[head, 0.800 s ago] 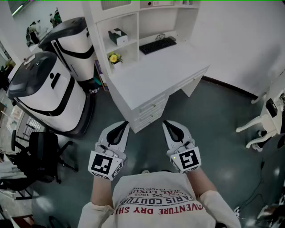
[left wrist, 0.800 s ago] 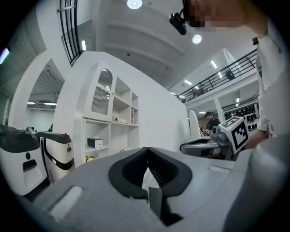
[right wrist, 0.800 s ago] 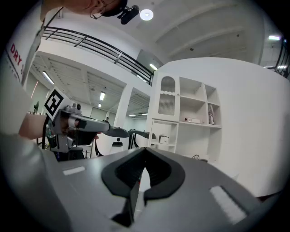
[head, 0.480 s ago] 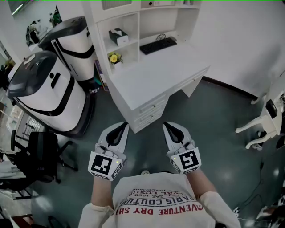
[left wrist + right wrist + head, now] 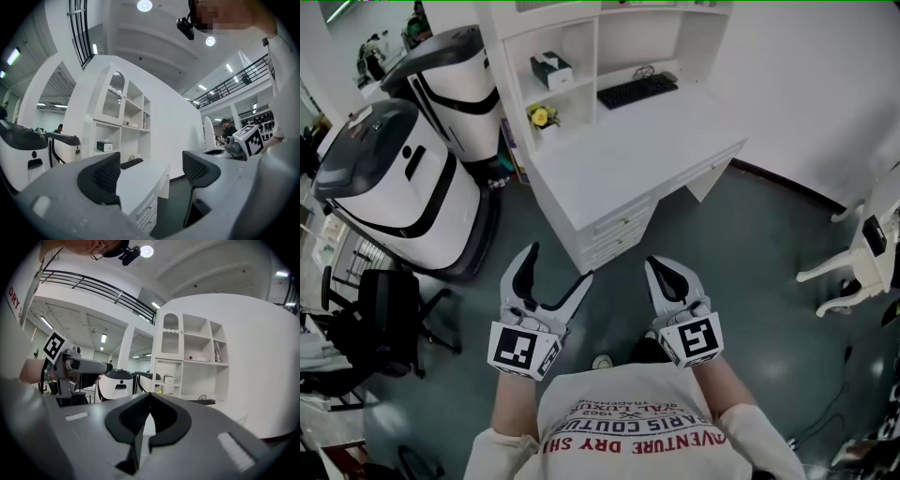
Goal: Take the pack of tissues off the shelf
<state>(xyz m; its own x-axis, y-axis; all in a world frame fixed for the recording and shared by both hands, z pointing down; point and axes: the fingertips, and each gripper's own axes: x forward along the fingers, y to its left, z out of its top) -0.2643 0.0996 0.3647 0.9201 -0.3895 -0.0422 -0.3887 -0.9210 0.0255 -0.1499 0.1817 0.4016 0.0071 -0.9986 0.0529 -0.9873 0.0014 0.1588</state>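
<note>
Pack of tissues (image 5: 550, 70): a small dark-and-white box with a white sheet at its top. It stands in the upper left cubby of the white shelf unit (image 5: 593, 42), well apart from both grippers. Its print is too small to read. Left gripper (image 5: 558, 267): jaws spread, nothing between them. Right gripper (image 5: 658, 269): jaws pressed together, empty. Shirt (image 5: 637, 412): print upside down, cut off; "DRY" legible.

Head view steeply downward — both gripper views level, shelf unit (image 5: 592, 42) in common.
</note>
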